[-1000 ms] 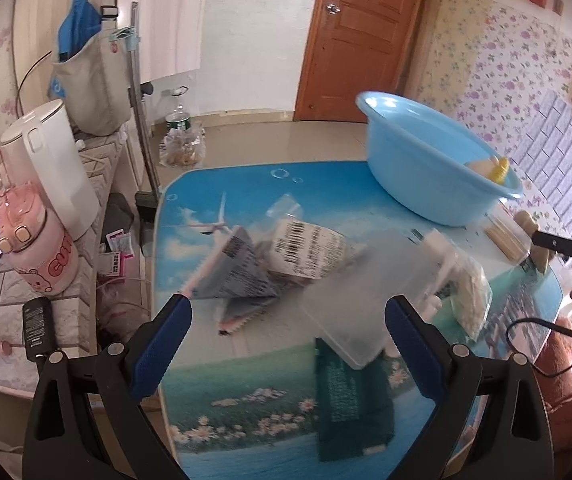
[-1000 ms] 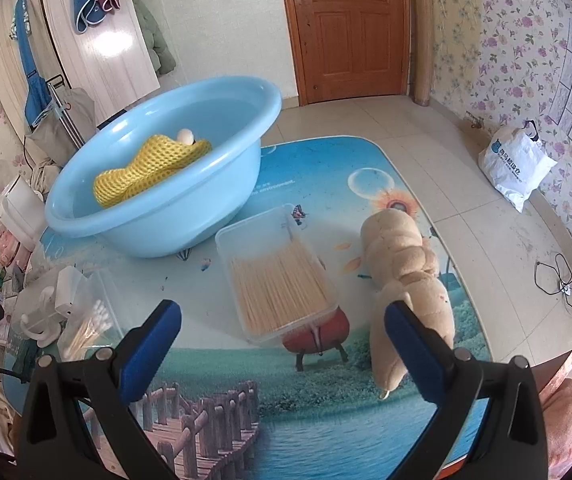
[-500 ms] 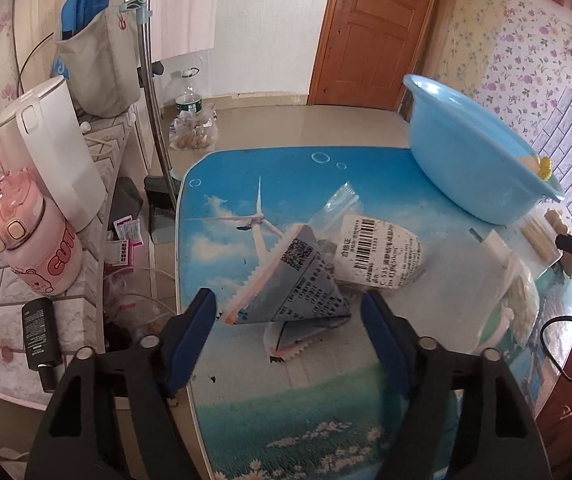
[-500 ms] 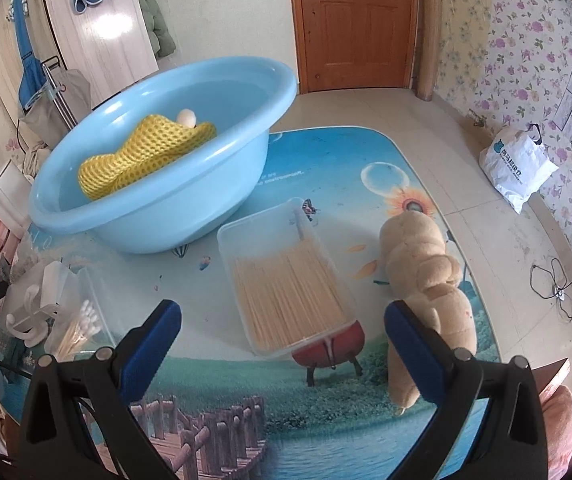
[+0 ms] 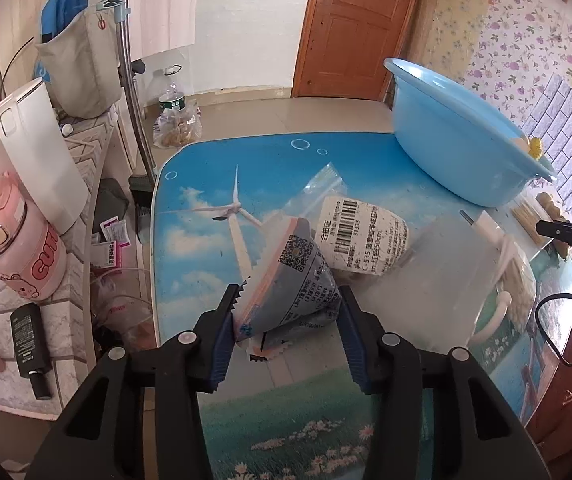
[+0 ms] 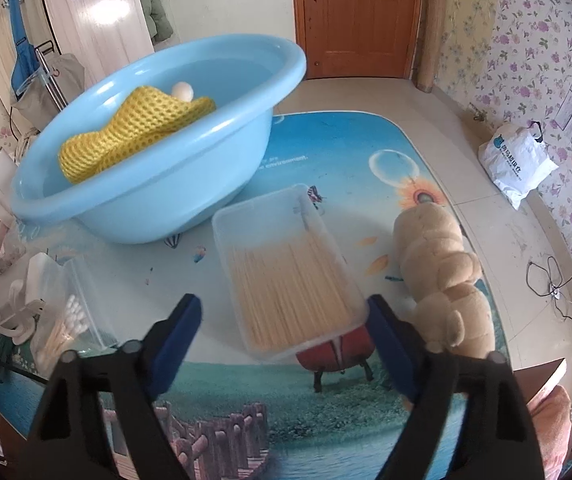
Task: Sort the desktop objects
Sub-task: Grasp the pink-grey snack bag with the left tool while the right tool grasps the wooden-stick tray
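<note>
Left wrist view: the left gripper (image 5: 286, 320) is closed onto a grey printed packet (image 5: 294, 280), its blue pads pressing the packet's two sides; the packet lies on the surface (image 5: 197, 248) directly between the fingers. Just beyond it, touching its far side, lies a clear bag with a barcode label (image 5: 362, 236). To the right of both sits a translucent plastic bag (image 5: 454, 280), and a blue basin (image 5: 454, 140) stands at the far right of the surface. Right wrist view: the right gripper (image 6: 283, 320) is spread wide, holding nothing. A clear box of wooden sticks (image 6: 286, 280) lies on the surface between the fingers, its near right corner just beside the right finger; contact cannot be determined. A plush toy (image 6: 442, 272) lies to the right of the box, outside the right finger. The blue basin (image 6: 157, 184), containing a yellow mesh cloth (image 6: 129, 132), stands beyond the box to the left
</note>
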Demonstrator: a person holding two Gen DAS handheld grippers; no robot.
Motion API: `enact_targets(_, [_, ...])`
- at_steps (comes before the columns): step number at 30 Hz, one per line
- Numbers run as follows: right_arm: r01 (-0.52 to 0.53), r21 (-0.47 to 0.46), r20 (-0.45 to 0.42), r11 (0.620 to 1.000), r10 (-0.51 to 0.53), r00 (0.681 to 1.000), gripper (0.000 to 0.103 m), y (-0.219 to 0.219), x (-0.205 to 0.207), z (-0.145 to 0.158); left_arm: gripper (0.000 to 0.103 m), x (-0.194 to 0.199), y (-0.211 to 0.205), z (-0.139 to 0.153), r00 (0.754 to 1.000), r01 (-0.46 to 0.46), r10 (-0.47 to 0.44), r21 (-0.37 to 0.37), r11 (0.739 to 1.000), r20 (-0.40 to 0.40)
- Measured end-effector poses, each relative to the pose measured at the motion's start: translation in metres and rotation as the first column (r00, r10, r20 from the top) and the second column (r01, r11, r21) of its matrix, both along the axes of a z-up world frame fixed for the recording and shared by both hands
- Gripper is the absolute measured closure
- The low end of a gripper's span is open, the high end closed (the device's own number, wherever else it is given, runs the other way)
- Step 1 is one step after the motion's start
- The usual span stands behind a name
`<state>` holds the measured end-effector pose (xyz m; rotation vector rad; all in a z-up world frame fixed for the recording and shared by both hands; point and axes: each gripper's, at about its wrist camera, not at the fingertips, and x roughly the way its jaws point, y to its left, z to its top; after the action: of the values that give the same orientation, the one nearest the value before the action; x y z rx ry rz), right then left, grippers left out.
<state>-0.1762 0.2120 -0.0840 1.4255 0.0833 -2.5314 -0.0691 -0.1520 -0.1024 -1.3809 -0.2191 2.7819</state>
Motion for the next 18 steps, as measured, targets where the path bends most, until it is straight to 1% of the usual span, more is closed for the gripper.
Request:
enact_targets(1, [0.002, -0.004, 0.002, 1.000, -0.002, 1.000, 0.039, 0.001, 0.000, 0.000, 0.057, 0.001, 0.000, 0.000, 1.000, -0.002, 0.002, 0.000, 1.000, 0.001])
enact_targets(5, [0.023, -0.015, -0.008, 1.000, -0.023, 1.000, 0.039, 0.006, 0.004, 0.003, 0.057, 0.008, 0.002, 0.001, 1.000, -0.009, 0.009, -0.001, 1.000, 0.004])
enact_targets(10, [0.022, -0.027, -0.019, 0.999, -0.022, 1.000, 0.039, 0.009, 0.010, 0.009, 0.057, 0.017, 0.006, 0.003, 1.000, -0.014, 0.014, 0.008, 1.000, 0.009])
enact_targets(18, [0.013, -0.033, 0.018, 0.999, -0.012, 1.000, 0.039, 0.008, 0.013, 0.003, 0.056, 0.015, 0.008, 0.002, 1.000, -0.007, 0.007, 0.005, 1.000, 0.014])
